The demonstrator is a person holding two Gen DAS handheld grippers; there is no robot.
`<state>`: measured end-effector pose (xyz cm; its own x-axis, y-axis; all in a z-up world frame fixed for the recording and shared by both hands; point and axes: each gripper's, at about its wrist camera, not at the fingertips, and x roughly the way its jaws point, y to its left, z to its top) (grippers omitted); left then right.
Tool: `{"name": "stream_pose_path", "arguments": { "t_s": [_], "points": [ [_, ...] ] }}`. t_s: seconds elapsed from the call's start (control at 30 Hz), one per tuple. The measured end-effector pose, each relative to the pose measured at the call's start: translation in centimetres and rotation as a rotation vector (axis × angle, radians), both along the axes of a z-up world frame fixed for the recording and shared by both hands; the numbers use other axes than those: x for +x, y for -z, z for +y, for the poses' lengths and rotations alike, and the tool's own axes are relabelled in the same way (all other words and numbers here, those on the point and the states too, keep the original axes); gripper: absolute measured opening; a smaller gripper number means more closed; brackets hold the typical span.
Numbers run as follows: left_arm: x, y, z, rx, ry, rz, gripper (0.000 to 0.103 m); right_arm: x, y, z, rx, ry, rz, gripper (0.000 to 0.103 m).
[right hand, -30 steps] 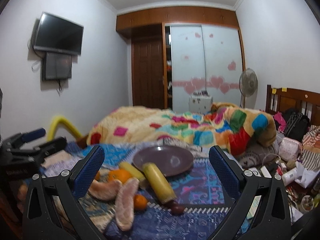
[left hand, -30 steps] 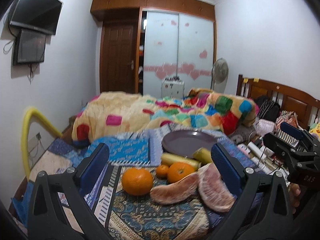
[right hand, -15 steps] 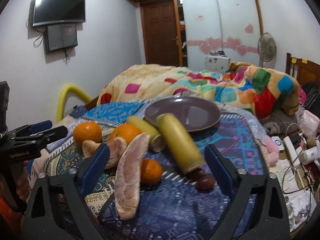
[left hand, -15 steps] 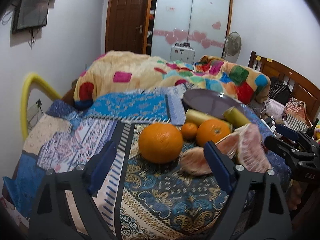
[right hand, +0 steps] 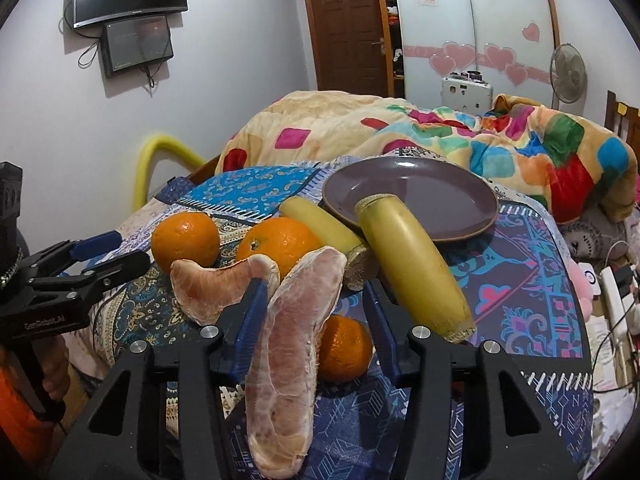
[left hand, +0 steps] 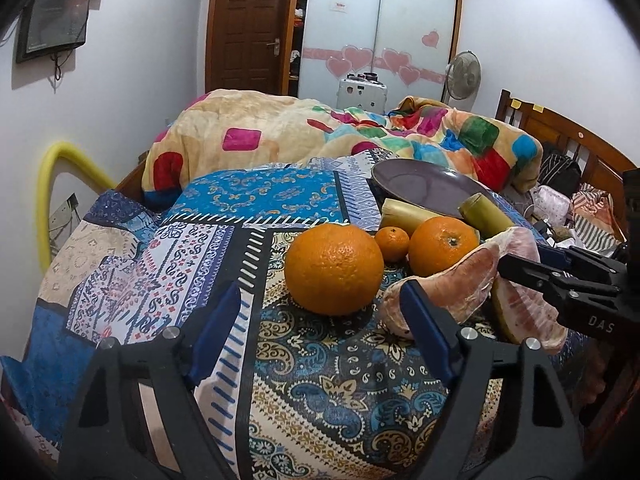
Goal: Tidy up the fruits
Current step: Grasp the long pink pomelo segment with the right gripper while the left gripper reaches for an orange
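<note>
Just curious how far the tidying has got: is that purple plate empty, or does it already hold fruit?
Empty inside: the purple plate shows only bare glaze. One yellow banana-like piece overlaps its near rim; whether it rests on it, I cannot tell.

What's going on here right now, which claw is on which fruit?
A person holds a claw in each hand over fruit spread on a patterned cloth. The right claw is closing around the long peeled pomelo segment, which lies between its fingers; whether they press it yet is unclear. The left claw is also closing, lined up on the big orange just ahead of it, not touching. The purple plate holds nothing except the end of a banana leaning on its rim.
</note>
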<state>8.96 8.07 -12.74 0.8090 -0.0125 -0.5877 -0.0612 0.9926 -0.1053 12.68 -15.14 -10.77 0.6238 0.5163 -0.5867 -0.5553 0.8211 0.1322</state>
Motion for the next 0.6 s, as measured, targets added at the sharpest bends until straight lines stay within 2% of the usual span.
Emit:
{"name": "stream_pose_path", "arguments": {
  "t_s": [0.07,0.1,0.17,0.37,0.6],
  "points": [
    [0.4,-0.1,-0.1,-0.001,0.003,0.003,0.082,0.1,-0.2,0.1,-0.002,-0.01,-0.004,0.036],
    [0.7,-0.1,0.0,-0.004,0.004,0.005,0.082,0.2,-0.2,0.2,-0.002,-0.019,-0.002,0.028],
    [1.1,-0.2,0.0,-0.007,0.001,0.009,0.082,0.3,-0.2,0.5,0.001,-0.035,0.006,0.023],
    [2.4,-0.3,0.0,0.0,0.003,0.026,0.082,0.4,-0.4,0.4,0.027,-0.039,0.017,0.018],
    [4.2,0.3,-0.4,0.015,0.018,0.074,0.082,0.0,-2.2,-0.4,0.058,-0.009,-0.03,0.013]
  ]
}}
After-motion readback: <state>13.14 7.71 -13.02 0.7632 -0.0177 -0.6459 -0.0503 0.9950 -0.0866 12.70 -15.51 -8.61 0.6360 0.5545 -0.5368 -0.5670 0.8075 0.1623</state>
